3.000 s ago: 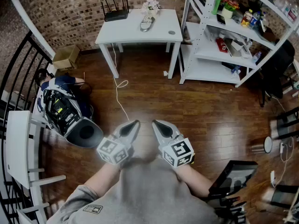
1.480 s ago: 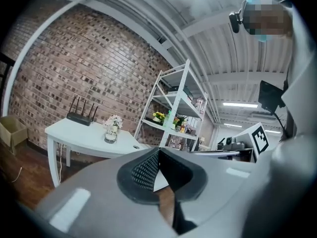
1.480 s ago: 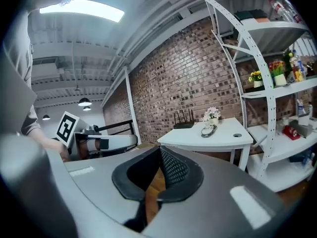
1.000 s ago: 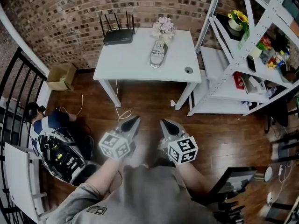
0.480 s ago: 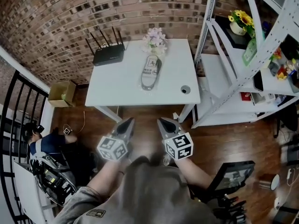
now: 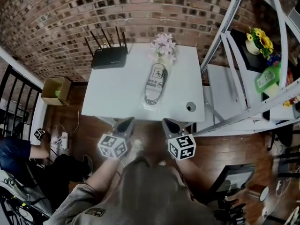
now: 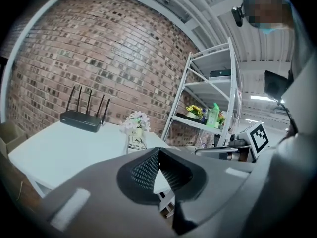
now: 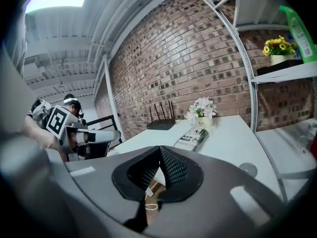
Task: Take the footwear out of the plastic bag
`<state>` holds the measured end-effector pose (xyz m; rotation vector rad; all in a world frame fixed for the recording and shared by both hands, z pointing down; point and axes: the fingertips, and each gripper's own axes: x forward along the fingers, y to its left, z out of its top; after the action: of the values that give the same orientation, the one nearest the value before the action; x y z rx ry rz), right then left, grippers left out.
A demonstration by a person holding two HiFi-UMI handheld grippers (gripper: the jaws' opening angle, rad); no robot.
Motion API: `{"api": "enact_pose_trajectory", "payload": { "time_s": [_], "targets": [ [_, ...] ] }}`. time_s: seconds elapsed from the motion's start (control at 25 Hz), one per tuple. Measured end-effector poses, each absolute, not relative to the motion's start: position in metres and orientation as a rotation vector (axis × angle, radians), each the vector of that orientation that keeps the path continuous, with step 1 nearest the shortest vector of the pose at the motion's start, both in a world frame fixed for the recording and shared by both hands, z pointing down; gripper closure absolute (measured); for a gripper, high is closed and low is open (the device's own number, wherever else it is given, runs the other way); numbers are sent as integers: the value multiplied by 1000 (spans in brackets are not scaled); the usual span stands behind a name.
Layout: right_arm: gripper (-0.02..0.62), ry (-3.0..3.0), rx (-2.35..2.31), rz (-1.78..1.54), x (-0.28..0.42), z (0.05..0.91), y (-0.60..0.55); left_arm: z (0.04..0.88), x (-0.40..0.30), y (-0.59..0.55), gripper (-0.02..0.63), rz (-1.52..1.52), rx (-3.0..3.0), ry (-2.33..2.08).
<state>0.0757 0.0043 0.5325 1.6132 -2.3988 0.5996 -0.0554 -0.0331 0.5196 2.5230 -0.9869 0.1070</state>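
A long clear plastic bag (image 6: 154,83) with a printed label lies on the white table (image 6: 117,93), and the footwear inside it is not clearly visible. The bag also shows in the left gripper view (image 7: 135,142) and in the right gripper view (image 8: 193,138). My left gripper (image 6: 127,121) and right gripper (image 6: 168,123) are held side by side just short of the table's front edge, well apart from the bag. Both are shut and empty, with the jaws meeting at a point (image 7: 159,152) (image 8: 159,150).
A black router (image 6: 108,57) and a vase of pale flowers (image 6: 163,46) stand at the table's back by the brick wall. A small round disc (image 6: 190,107) lies at the front right. A white shelf rack (image 6: 243,55) stands at the right. A cardboard box (image 6: 55,90) and a person (image 6: 18,149) are at the left.
The view has come closer to the white table, which now fills the middle. Both grippers stay shut and now sit at its front edge.
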Motion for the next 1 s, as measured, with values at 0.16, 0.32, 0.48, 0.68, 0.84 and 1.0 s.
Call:
{"api": "enact_pose_trajectory", "payload": {
  "time_s": [0.16,0.32,0.48,0.68,0.84,1.0],
  "targets": [
    [583,-2337,1637,632,79,544,-40,535,-58,-84,604,141,2510,-945],
    [583,-2275,1690,684,84,553,-80,549,-56,-122,604,196,2527,-879],
    [568,-2210,1719,739,91,568,-101,568,-55,-145,604,263,2528,-838],
    [529,-2177,1678,801,101,590,-121,587,-51,-166,604,340,2515,-852],
    [480,-2163,1622,848,110,608,-137,590,-42,-171,604,370,2506,-866],
    [446,-2124,1569,925,118,634,-155,591,-37,-173,604,389,2497,-875]
  ]
}}
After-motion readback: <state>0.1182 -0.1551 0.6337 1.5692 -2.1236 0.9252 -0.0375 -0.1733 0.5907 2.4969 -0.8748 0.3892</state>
